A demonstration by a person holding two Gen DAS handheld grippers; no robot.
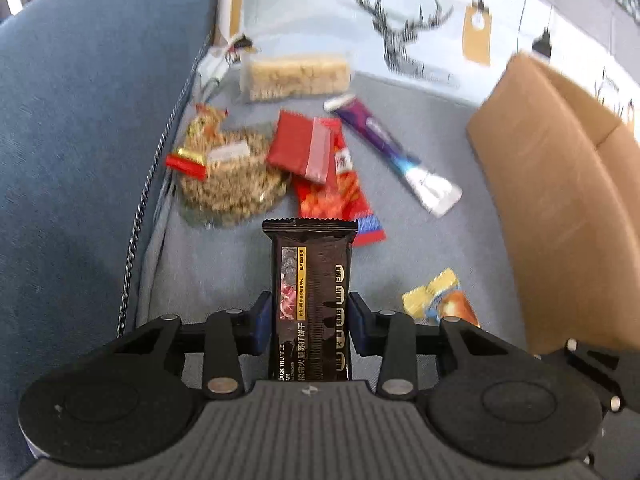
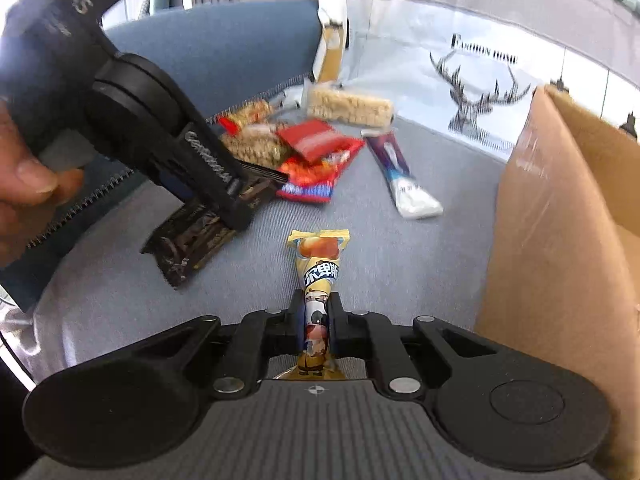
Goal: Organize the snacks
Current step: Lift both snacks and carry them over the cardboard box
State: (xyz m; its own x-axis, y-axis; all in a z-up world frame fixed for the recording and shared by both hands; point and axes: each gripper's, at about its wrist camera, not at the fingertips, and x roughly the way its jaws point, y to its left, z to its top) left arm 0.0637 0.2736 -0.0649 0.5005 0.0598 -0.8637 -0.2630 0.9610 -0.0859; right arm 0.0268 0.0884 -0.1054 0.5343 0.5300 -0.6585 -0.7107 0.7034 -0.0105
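My left gripper (image 1: 311, 312) is shut on a black truffle cracker packet (image 1: 310, 280) and holds it above the grey cushion. The same packet (image 2: 192, 240) and left gripper (image 2: 224, 196) show at the left of the right wrist view. My right gripper (image 2: 318, 312) is shut on a yellow snack packet (image 2: 318, 272), also seen in the left wrist view (image 1: 440, 300). A cardboard box (image 1: 560, 200) stands at the right, and in the right wrist view (image 2: 560, 220) too. Loose snacks lie ahead: a bag of nuts (image 1: 228, 176), red packets (image 1: 316, 160), a purple bar (image 1: 392, 156), a rice cracker pack (image 1: 296, 76).
A blue sofa back (image 1: 80, 120) rises at the left with a zip seam (image 1: 148, 184). A white panel with a deer print (image 1: 400, 32) stands behind the snacks. A person's hand (image 2: 24, 184) holds the left gripper.
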